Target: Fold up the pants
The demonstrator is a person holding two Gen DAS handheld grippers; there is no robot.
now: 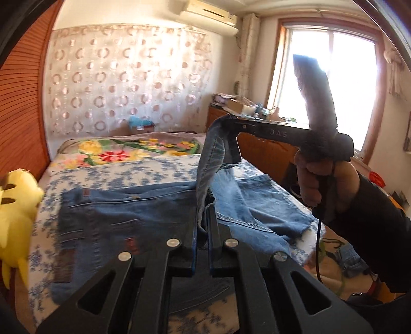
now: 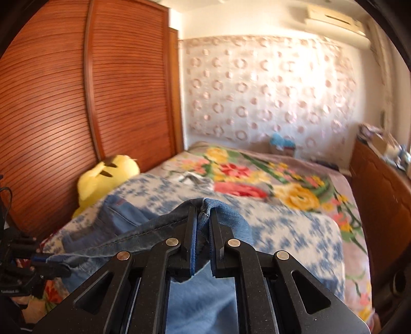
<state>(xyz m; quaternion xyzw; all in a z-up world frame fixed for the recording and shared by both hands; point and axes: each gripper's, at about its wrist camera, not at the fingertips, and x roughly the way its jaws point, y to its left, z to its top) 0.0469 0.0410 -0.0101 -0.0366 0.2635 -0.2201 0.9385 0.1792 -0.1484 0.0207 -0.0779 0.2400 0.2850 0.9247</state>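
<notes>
The left hand-held gripper [image 1: 203, 226] is clamped on a hem edge of the faded blue denim pants [image 1: 123, 213], its two black fingers pinching a lifted strip of cloth. That strip rises ahead and to the right of it to the right hand-held gripper [image 1: 235, 123], which comes in from the right with the person's dark-sleeved right hand [image 1: 321, 177] wrapped round its handle; its tips are closed on the upper end of the same fold. In the right wrist view, the right hand-held gripper [image 2: 203, 223] has denim bunched between its shut fingers, the stitched hem running down and left toward the left hand-held gripper [image 2: 46, 264] — only partly seen at the frame edge.

Below and beyond both tools the rest of the pants lies spread on the bed's white sheet with blue flowers [image 1: 143, 172], waist end to the left of the left hand-held gripper. Farther ahead lies a bright floral blanket in red, yellow and green [image 2: 269, 179]. A yellow plush toy [image 1: 15, 205] sits close on the left, against the slatted wooden wardrobe [image 2: 77, 102]. To the right of the bed stands a cluttered wooden cabinet [image 2: 380, 195] — right beside the mattress edge. A circle-patterned curtain [image 1: 123, 82] covers the far wall, with a wall air conditioner [image 1: 208, 18] above and a bright window [image 1: 331, 84] to the right.
</notes>
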